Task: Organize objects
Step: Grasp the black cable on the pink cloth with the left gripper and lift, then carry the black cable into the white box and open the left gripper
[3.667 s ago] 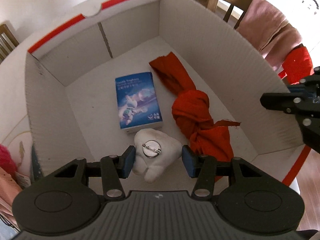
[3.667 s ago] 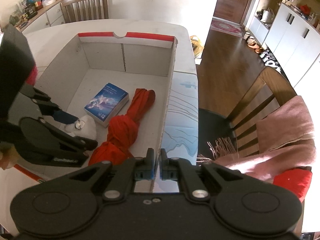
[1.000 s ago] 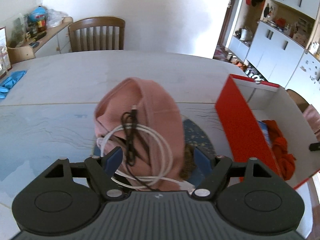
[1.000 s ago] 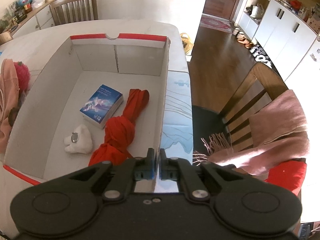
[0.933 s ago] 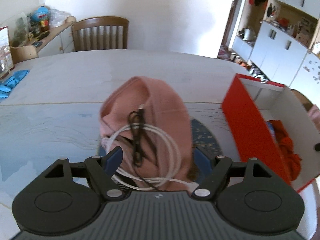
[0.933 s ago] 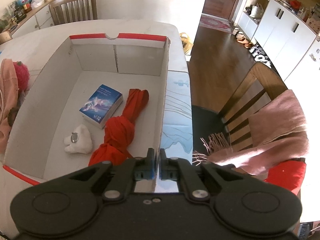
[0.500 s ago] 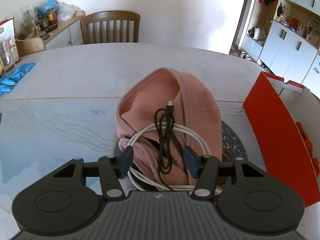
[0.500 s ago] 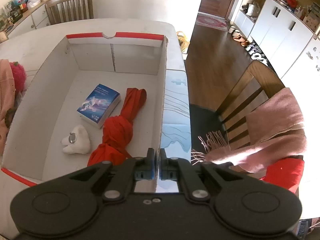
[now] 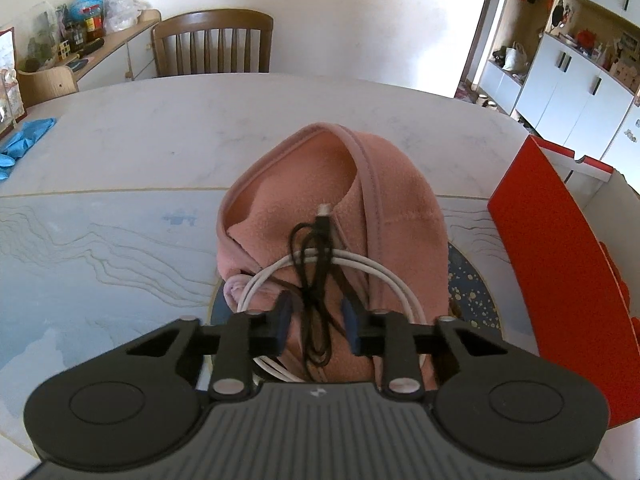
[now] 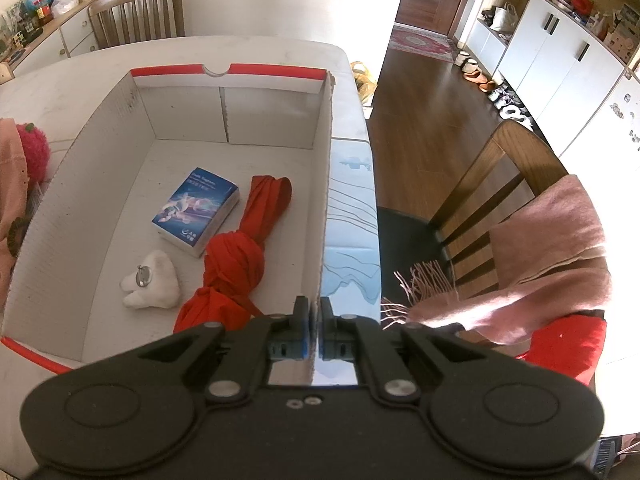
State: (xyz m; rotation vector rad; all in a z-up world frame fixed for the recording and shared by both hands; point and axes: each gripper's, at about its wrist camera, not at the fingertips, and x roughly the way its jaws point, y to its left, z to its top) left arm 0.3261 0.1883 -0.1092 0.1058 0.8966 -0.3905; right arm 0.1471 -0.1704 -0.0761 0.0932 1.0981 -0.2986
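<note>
Down on the table (image 9: 280,120), the left gripper (image 9: 316,320) is closing its jaws around a bundled black cable (image 9: 316,276), whose loops hang in the narrowing gap between the blue pads; the pads sit close on either side of the strands, though a sliver of space still shows, so no firm pinch is visible. That black cable lies on top of a coiled white cable (image 9: 392,280), and both rest on a pink fleece hat (image 9: 392,200) heaped on the tabletop. Beneath the hat, a dark speckled mat (image 9: 466,280) peeks out on its right side. Further right stands the red outer wall of the cardboard box (image 9: 560,264).

Meanwhile the right gripper (image 10: 315,320) has its jaws pressed together on the thin right-hand wall of the box (image 10: 326,184), whose edge passes between the pads. Inside the box lie a blue book (image 10: 196,210), a knotted red cloth (image 10: 240,256) just right of it, and a white plush toy (image 10: 154,284) near the front. Outside the box's left wall, the hat and a red fuzzy pompom (image 10: 36,148) show at the frame edge. A wooden chair (image 10: 492,184) draped with a pink scarf (image 10: 552,248) stands to the right
</note>
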